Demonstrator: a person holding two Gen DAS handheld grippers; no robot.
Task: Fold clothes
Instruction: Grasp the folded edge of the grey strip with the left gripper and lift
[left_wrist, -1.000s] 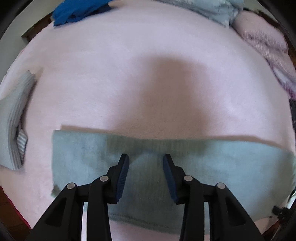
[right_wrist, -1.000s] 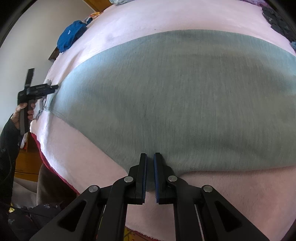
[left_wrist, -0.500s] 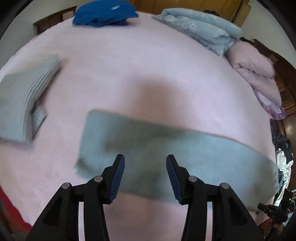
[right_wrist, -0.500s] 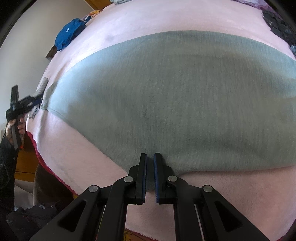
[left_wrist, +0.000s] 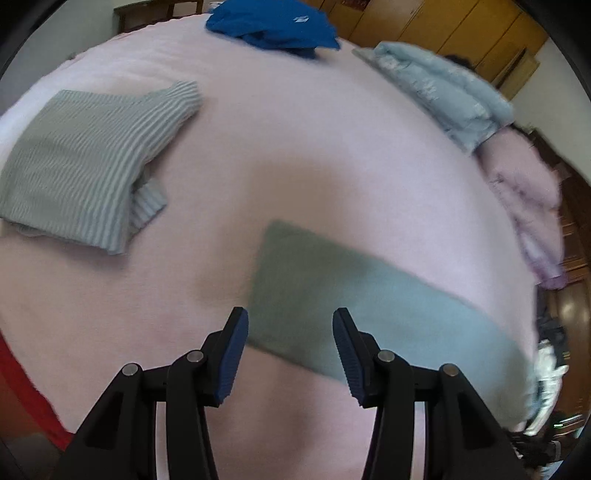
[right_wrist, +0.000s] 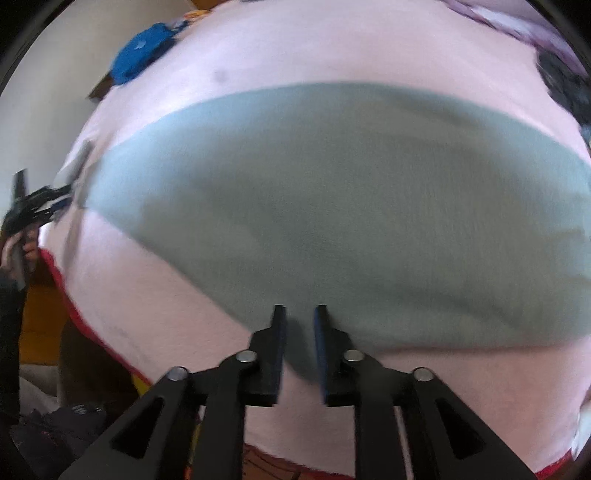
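Right now the right gripper (right_wrist: 299, 321) is opening its jaws, the near edge of the grey-green garment (right_wrist: 332, 206) lying between them with the pads clear of the cloth. Over at the other end, the left gripper (left_wrist: 290, 325) stands partly open and empty above that garment's corner (left_wrist: 317, 280). It lies flat as 1 long folded strip on the pink blanket (left_wrist: 295, 147) (both views are motion-blurred). A striped folded garment (left_wrist: 85, 162) sits well apart.

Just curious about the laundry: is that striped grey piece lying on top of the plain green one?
No. The striped grey garment lies apart from the green cloth, with bare pink blanket between them.
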